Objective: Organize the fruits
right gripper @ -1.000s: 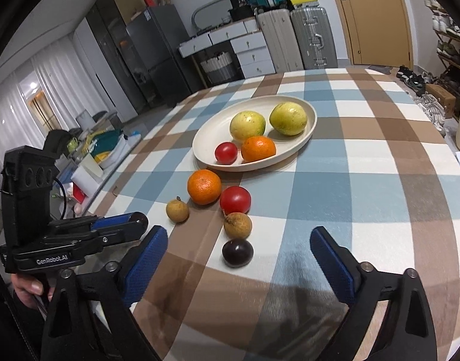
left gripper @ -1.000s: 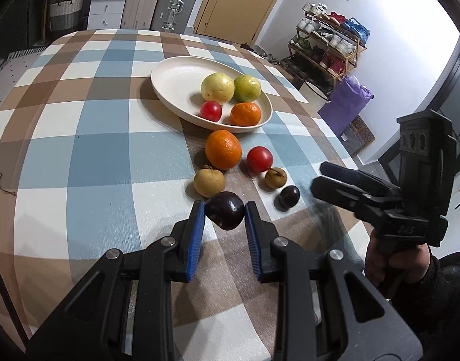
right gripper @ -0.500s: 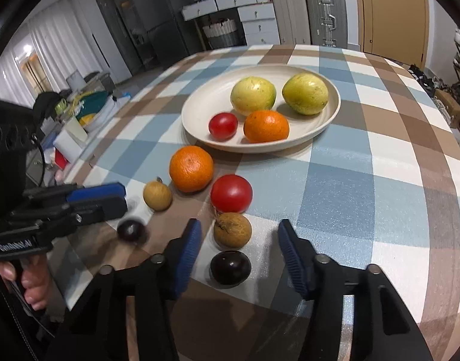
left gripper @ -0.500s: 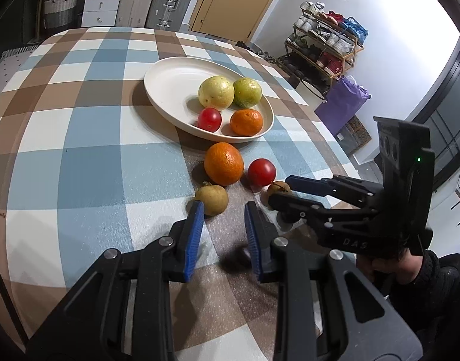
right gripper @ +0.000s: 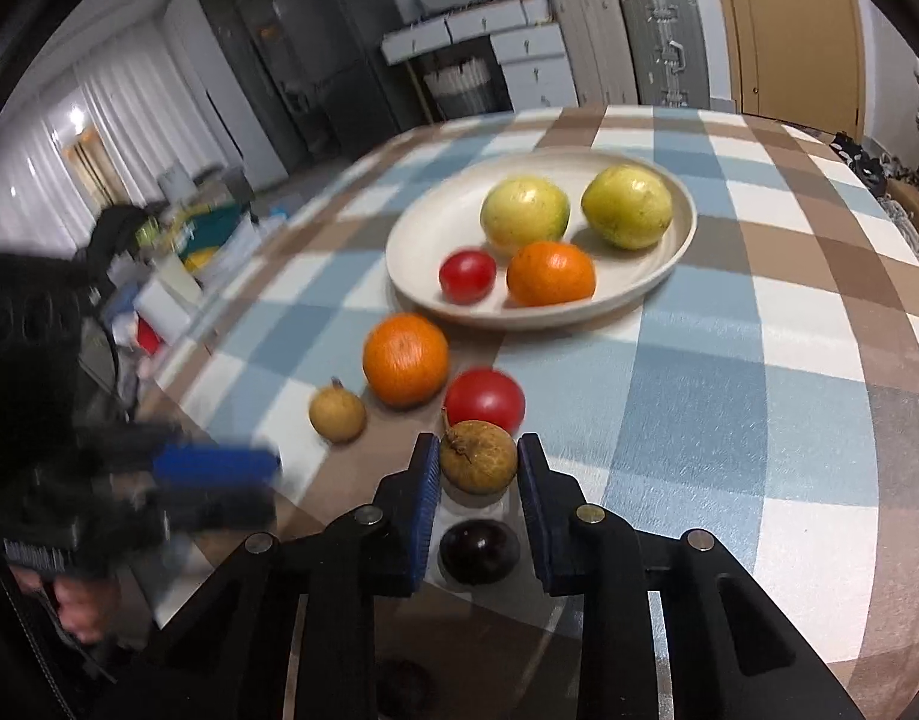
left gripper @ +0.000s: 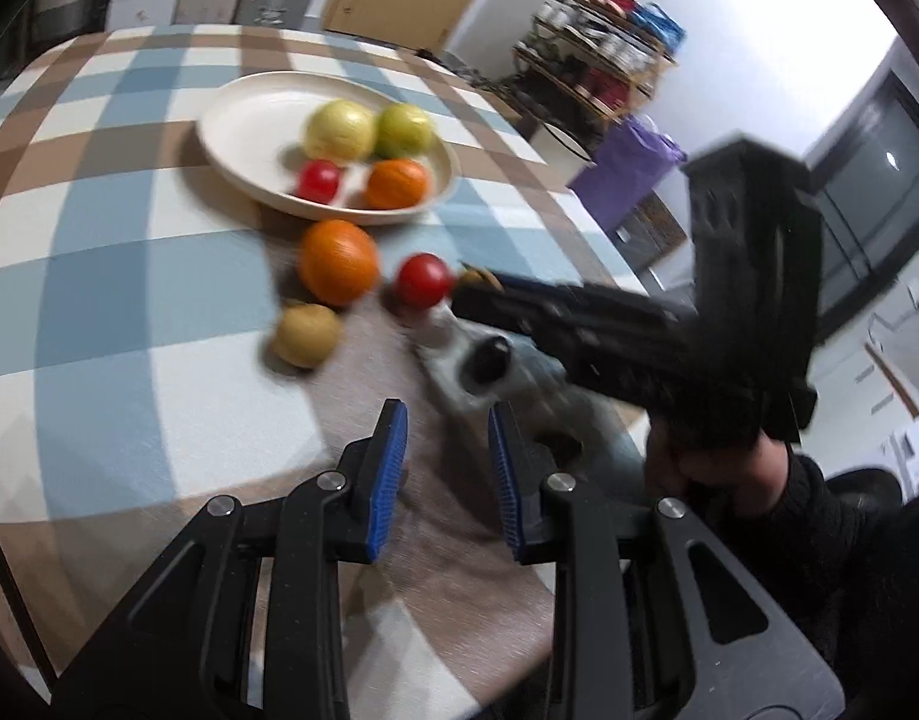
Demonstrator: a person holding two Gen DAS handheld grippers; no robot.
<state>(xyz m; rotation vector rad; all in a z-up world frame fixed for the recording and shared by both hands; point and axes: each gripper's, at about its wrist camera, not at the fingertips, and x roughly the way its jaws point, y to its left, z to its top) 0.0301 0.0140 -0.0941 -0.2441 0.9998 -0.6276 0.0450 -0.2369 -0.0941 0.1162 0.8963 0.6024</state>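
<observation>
My right gripper is closing its jaws on a brown round fruit, and both blue pads touch its sides. A dark plum lies on the cloth further back between the same fingers. Ahead of them are a red tomato, an orange and a smaller brown fruit. My left gripper hovers shut over the checked cloth with nothing between its pads. It shows as a blur at the left of the right wrist view. In the left wrist view the right gripper crosses from the right.
The cream plate holds two yellow-green fruits, a small tomato and a small orange. A dark round shape lies on the cloth under the right gripper, too blurred to name. The table edge runs close on both sides. Suitcases and drawers stand behind.
The dark plum my left gripper held has dropped out, leaving the jaws empty. My right gripper moved forward over the row and went from wide open to closed on the brown fruit.
</observation>
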